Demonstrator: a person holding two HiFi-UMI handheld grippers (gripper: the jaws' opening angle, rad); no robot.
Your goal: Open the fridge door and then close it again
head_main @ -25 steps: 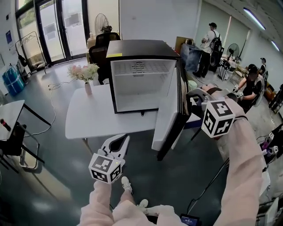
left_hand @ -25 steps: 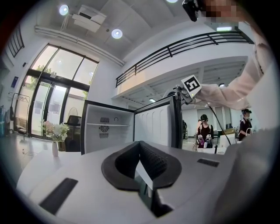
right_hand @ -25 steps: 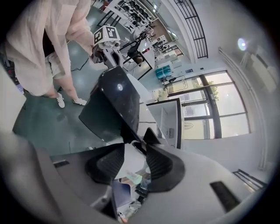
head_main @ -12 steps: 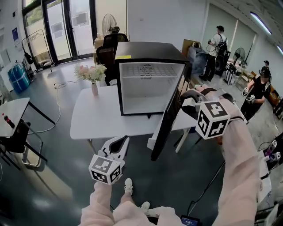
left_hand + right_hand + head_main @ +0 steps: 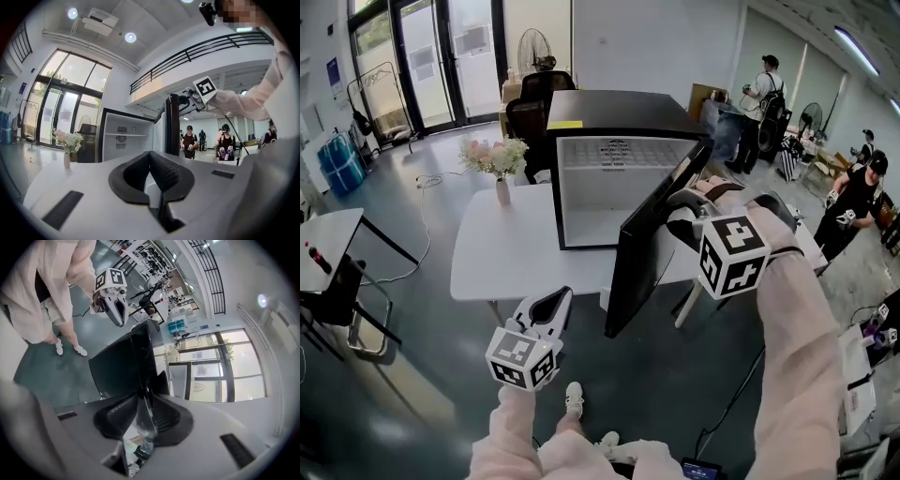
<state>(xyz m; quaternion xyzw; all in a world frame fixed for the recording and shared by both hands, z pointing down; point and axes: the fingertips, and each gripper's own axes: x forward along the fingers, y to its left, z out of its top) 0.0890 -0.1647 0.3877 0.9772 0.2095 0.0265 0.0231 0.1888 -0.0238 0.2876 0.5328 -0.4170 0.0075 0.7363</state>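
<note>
A small black fridge (image 5: 619,111) stands on the white table (image 5: 506,253) with its white inside showing. Its door (image 5: 642,244) stands about half open, the dark outer face turned toward me. My right gripper (image 5: 680,211) is at the door's top outer edge. In the right gripper view the door (image 5: 122,366) runs between the pads of that gripper (image 5: 146,401); its jaws have just been closing on that edge. My left gripper (image 5: 558,298) hangs shut and empty below the table's front edge, pointing level at the fridge (image 5: 126,140).
A vase of flowers (image 5: 499,159) stands on the table left of the fridge. Black chairs (image 5: 534,98) are behind it. Another table (image 5: 323,234) is at the far left. People (image 5: 764,94) stand at the back right, one closer (image 5: 858,202).
The door has swung leftward, from wide open to about half open. My right gripper has moved left with it. The left gripper has barely shifted.
</note>
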